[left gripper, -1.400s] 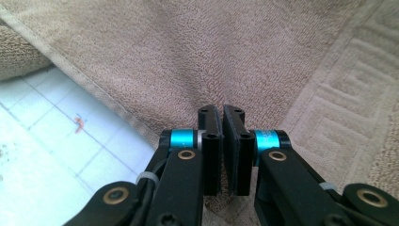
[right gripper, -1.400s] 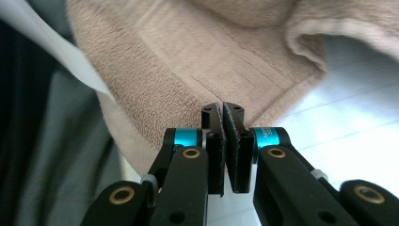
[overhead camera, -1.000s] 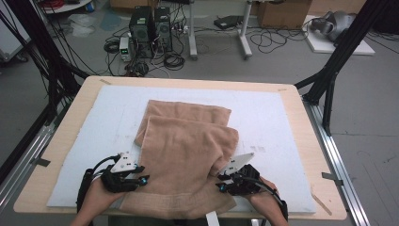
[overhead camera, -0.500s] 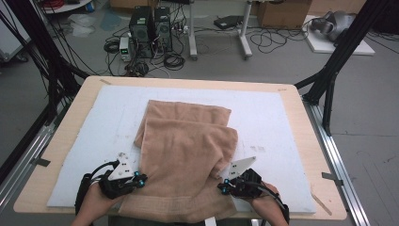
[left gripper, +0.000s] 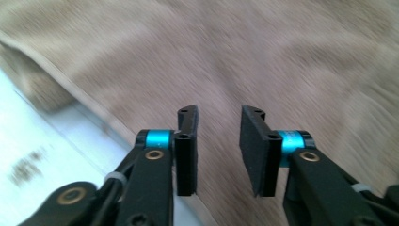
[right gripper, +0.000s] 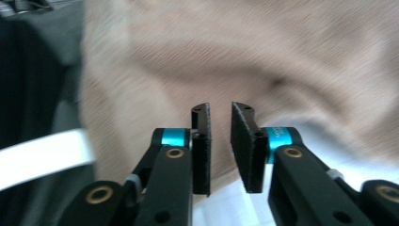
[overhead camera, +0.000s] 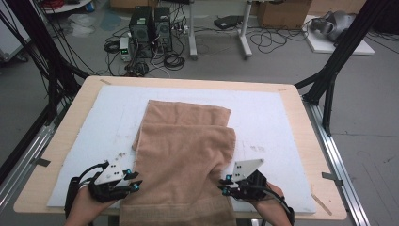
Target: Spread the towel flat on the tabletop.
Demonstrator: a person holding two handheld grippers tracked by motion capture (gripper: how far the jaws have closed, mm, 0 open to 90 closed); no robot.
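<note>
Near edge of the table: tan towel (overhead camera: pixel 186 160) lies folded over on a white mat (overhead camera: pixel 273 117), its near end hanging off the table's front edge between the two hands. Left gripper (overhead camera: pixel 135 181) sits at the towel's left near edge, right gripper (overhead camera: pixel 221 184) at its right near edge, both low by the mat.

Left gripper view: jaws a little apart, having just opened again after a quick close; nothing between the pads, towel (left gripper: pixel 282 61) blurred beyond them, hem and white mat (left gripper: pixel 28 141) at lower left. Right gripper view: jaws with a narrow gap, likewise just reopened, nothing pinched; towel (right gripper: pixel 282 56) beyond, mat (right gripper: pixel 329 160) below it, dark floor at left.

Mat is foam-like with a few dark smudges, and covers most of the light wooden tabletop (overhead camera: pixel 301 99). Far half of the towel shows a second layer peeking out past the top fold.

Black frame struts (overhead camera: pixel 339 61) stand at both table sides, rails (overhead camera: pixel 341 165) along the edges. Beyond: grey floor, two computer towers (overhead camera: pixel 150 30), tangled cables (overhead camera: pixel 277 40), white desk legs (overhead camera: pixel 243 28), cardboard boxes at the back.
</note>
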